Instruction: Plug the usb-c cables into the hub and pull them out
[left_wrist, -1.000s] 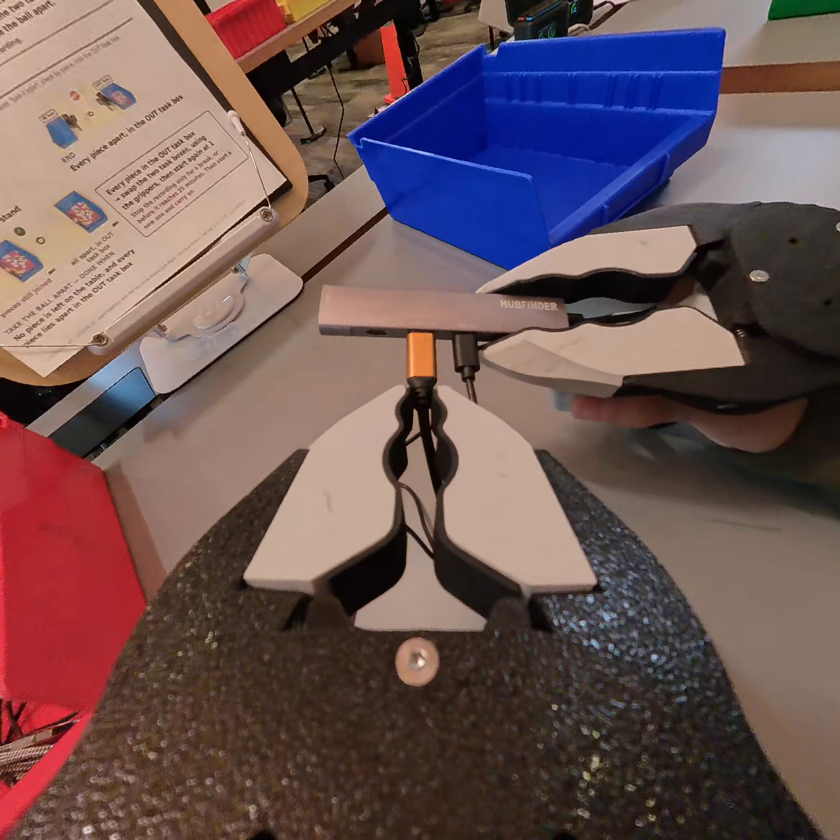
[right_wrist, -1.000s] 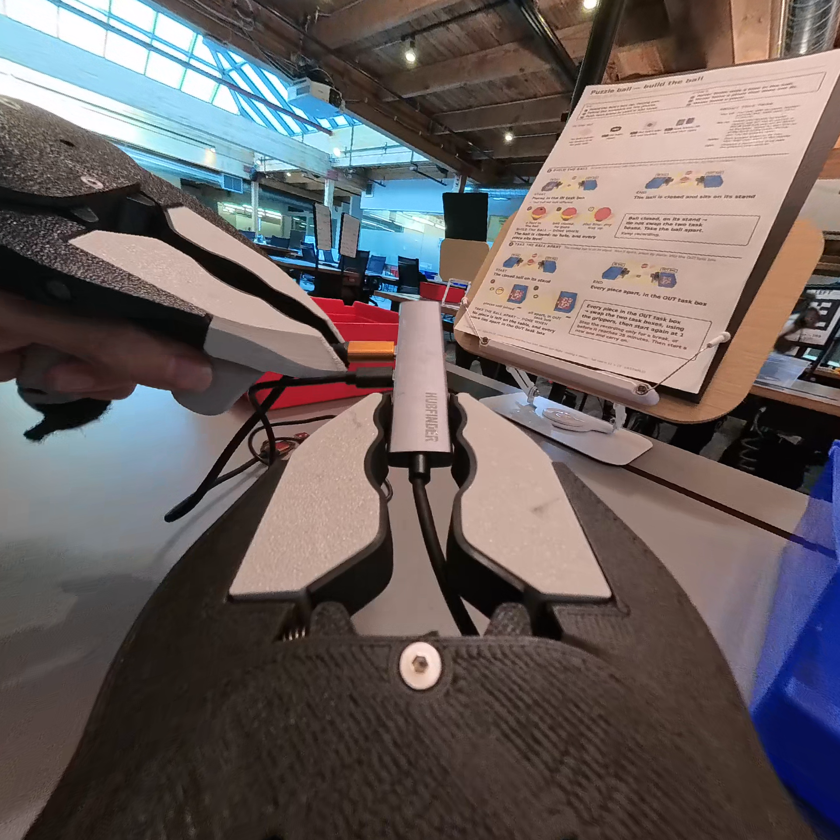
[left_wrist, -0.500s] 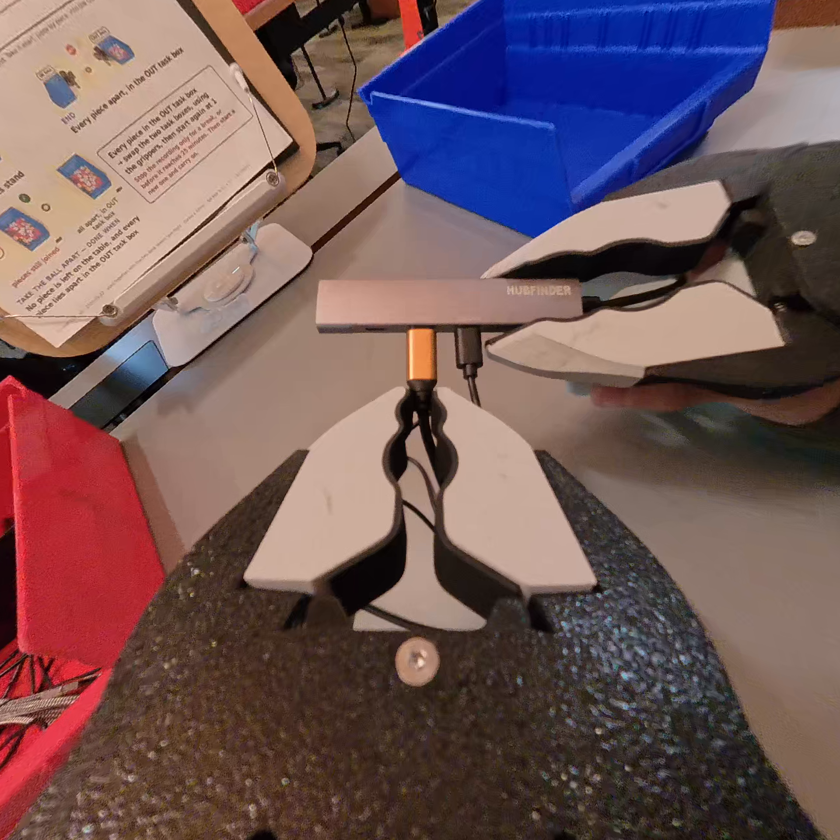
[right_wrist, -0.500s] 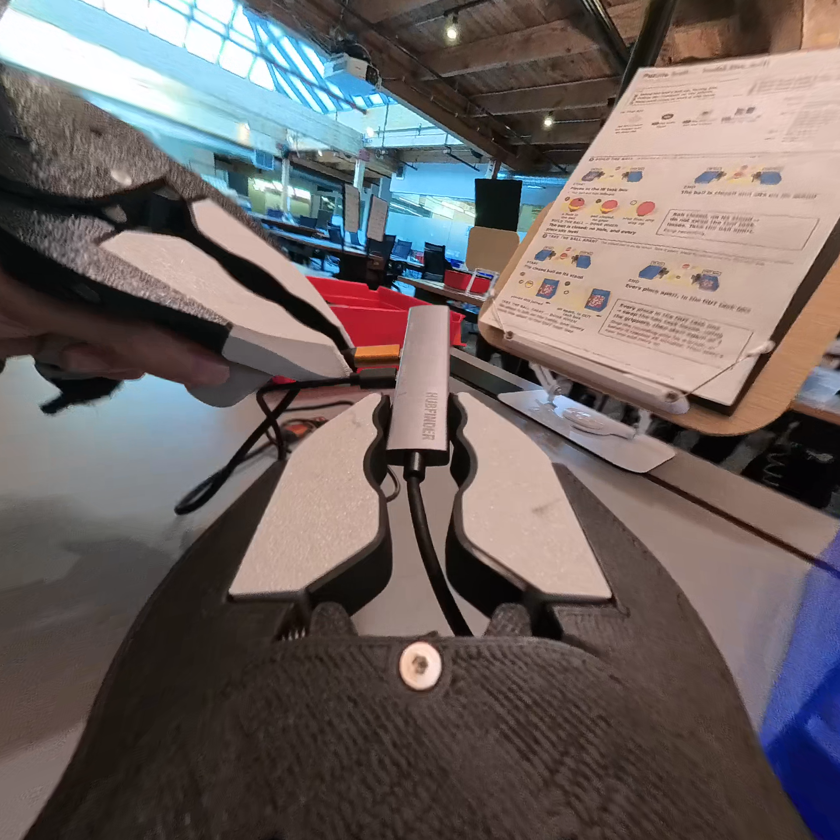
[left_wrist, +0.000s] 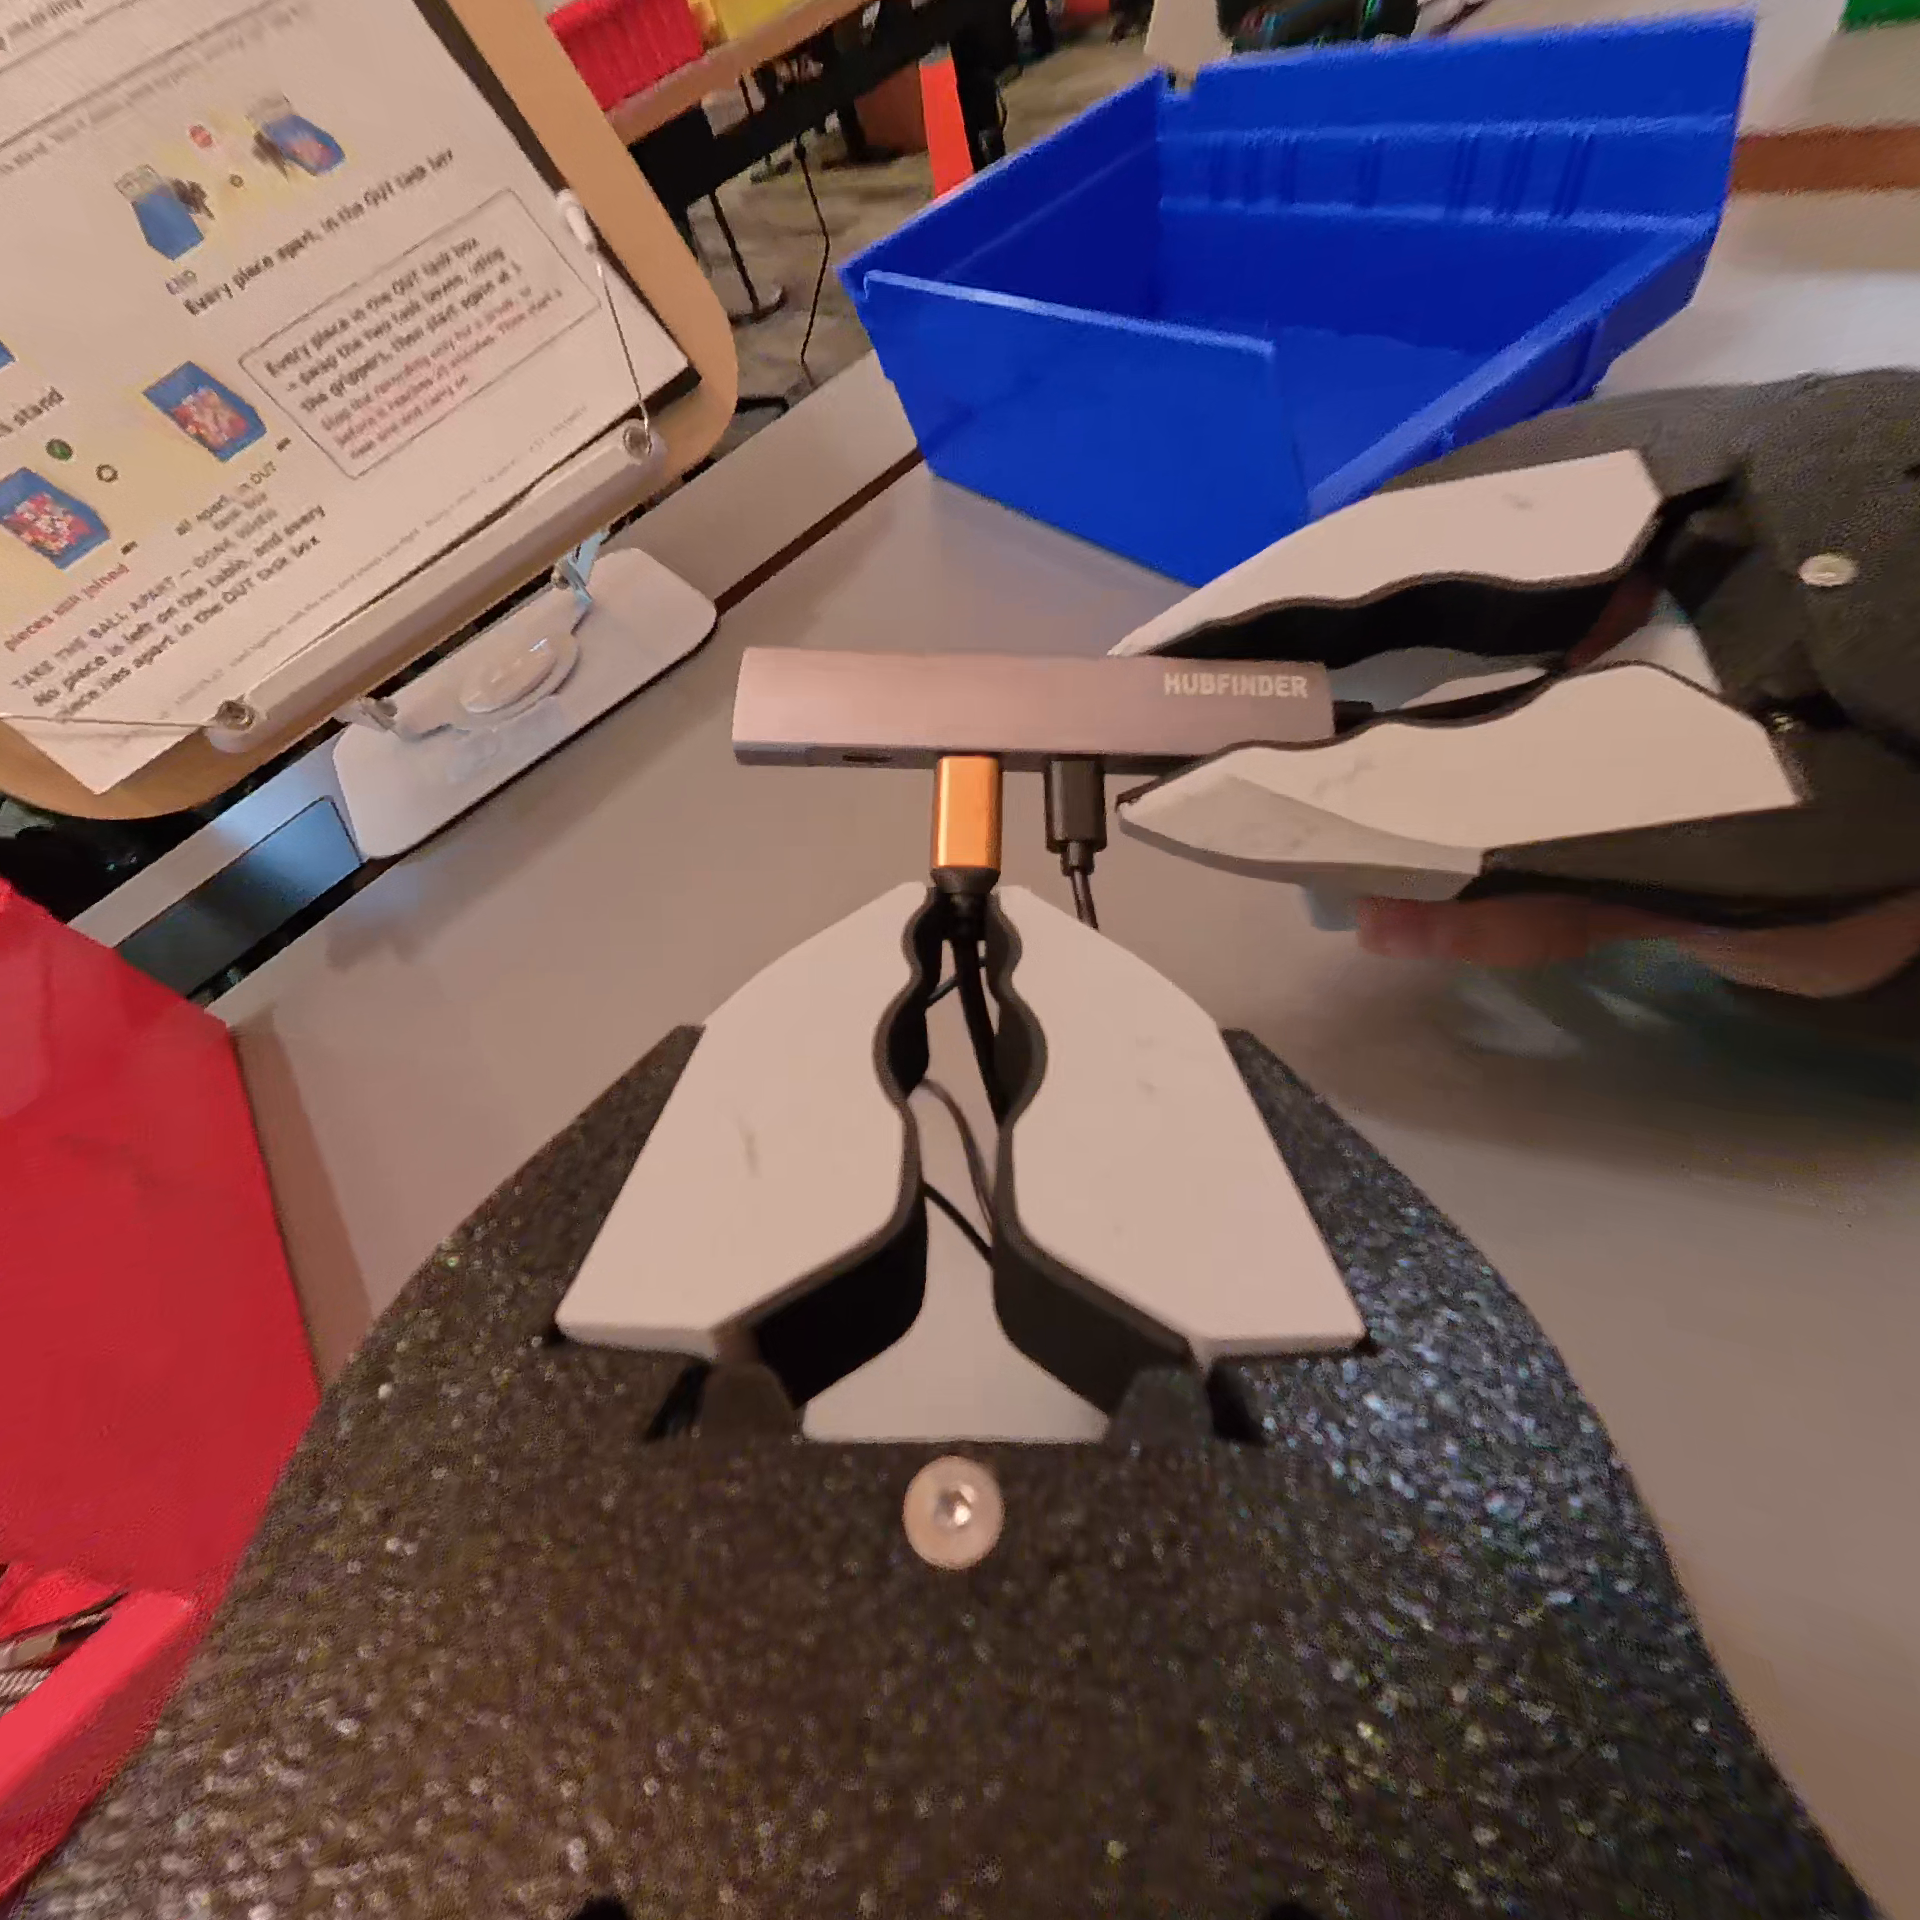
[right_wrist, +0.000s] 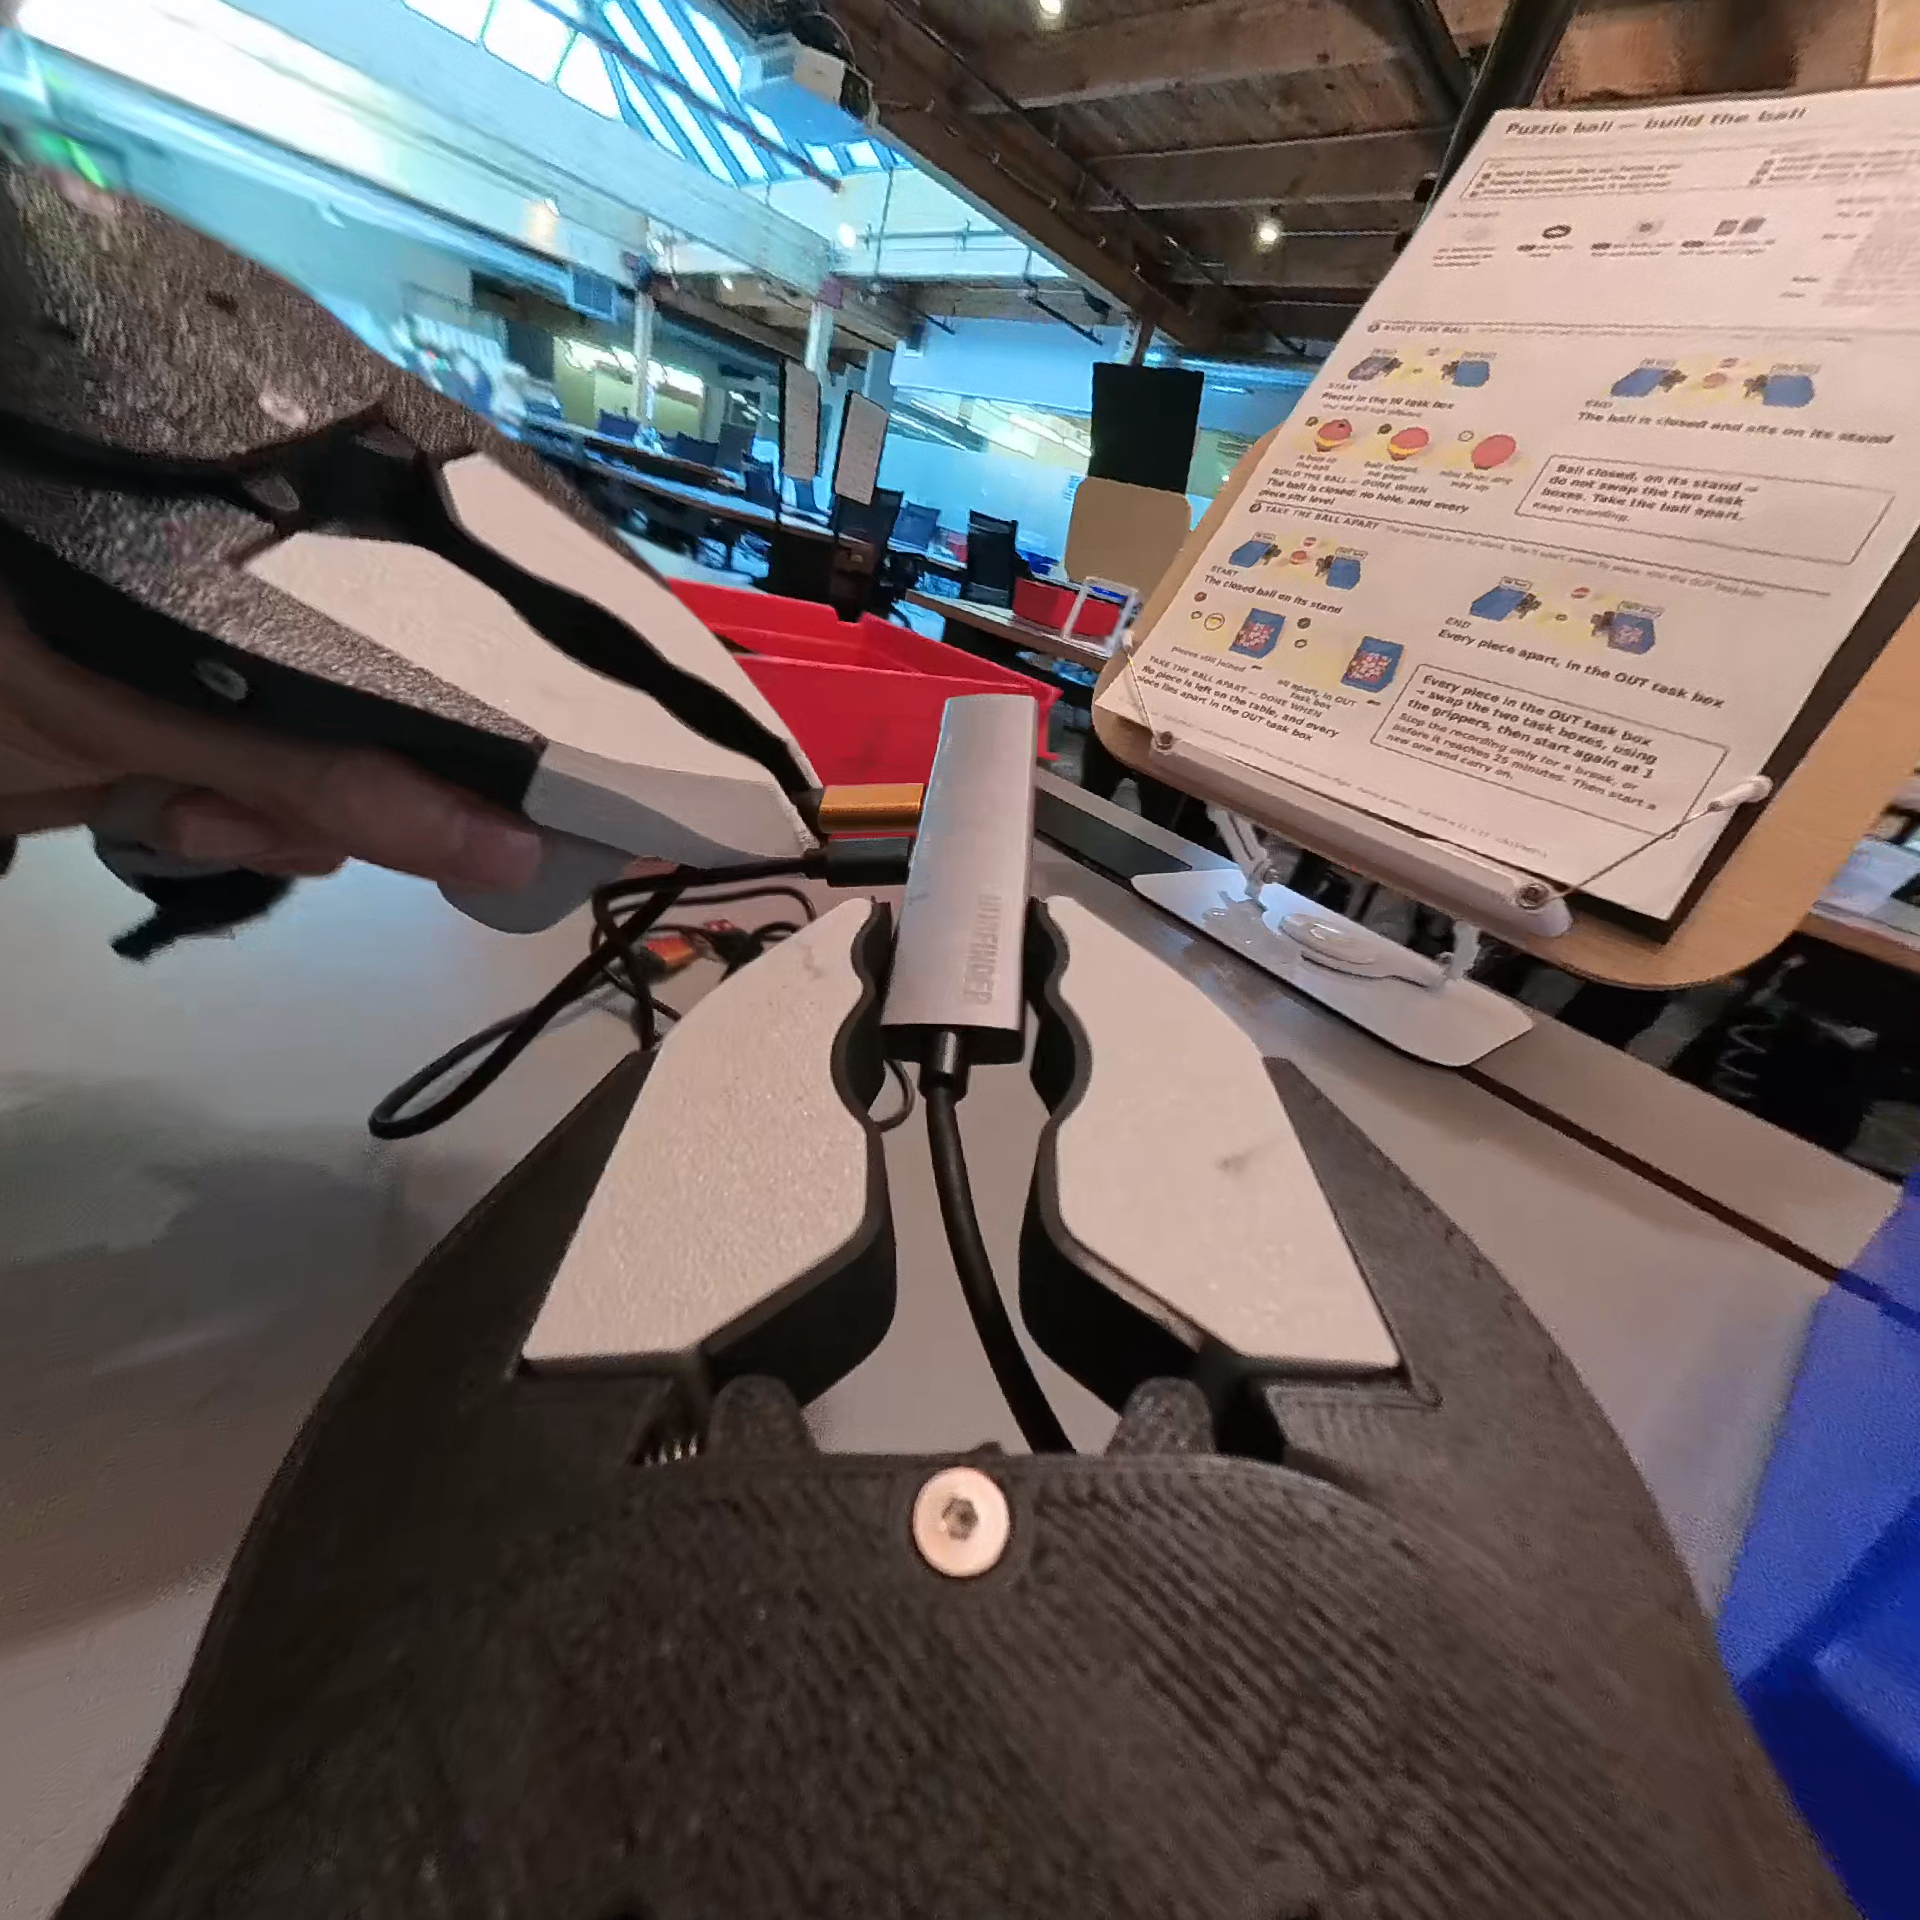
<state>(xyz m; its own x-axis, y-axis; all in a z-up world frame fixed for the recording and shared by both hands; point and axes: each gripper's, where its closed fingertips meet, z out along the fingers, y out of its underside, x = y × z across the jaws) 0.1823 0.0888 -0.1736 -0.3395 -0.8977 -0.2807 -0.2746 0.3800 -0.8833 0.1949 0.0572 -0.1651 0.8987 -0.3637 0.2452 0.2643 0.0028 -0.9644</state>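
- Looking along the left gripper (left_wrist: 961, 899): fingers closed on the black cord just behind the orange plug (left_wrist: 968, 812), the plug seated in the side of the grey hub (left_wrist: 1029, 707).
- Beside it, a black plug (left_wrist: 1076, 805) also seated in the hub; hub held level above the table (left_wrist: 1558, 1299), far end pinched by the right gripper (left_wrist: 1127, 732).
- Behind, a blue bin (left_wrist: 1299, 301); at left, a red bin (left_wrist: 114, 1195) and a sheet on a stand (left_wrist: 312, 343).
- Looking along the right gripper (right_wrist: 956, 925): closed on the hub (right_wrist: 966, 883), hub's own cable (right_wrist: 977, 1278) trailing back between the fingers.
- At left, left gripper (right_wrist: 805, 831) clamped at the orange plug (right_wrist: 871, 808); black plug (right_wrist: 868, 860) just below, both touching the hub.
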